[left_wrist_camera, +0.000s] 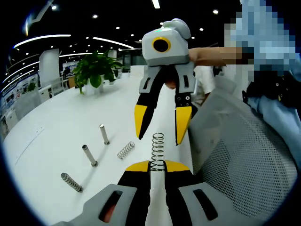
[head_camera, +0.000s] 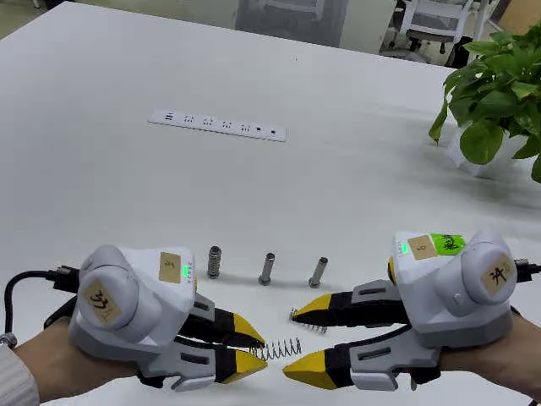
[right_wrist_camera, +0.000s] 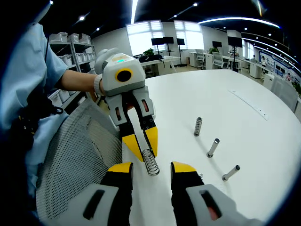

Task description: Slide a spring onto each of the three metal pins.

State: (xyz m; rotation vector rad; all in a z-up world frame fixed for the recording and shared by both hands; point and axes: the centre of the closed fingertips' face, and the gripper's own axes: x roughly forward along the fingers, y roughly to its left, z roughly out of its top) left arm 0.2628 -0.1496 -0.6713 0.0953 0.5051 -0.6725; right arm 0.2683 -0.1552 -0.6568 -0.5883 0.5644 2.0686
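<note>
Left gripper (head_camera: pixel 258 347) is pinched tight on one end of a spring (head_camera: pixel 279 348) — the rest of the coil pokes out past its tips toward the right gripper (head_camera: pixel 289 341). That one faces it with jaws wide apart, and the coil's free end sits roughly between its tips. A loose spring (head_camera: pixel 308 320) lies on the table (head_camera: pixel 101 127) right by the right gripper's far jaw. Beyond both sets of tips the pins stand in a row — first pin (head_camera: pixel 214 261), ahead of the left gripper, already wears a coil; middle pin (head_camera: pixel 267 269) and third pin (head_camera: pixel 319 271), nearer the right gripper, are bare.
</note>
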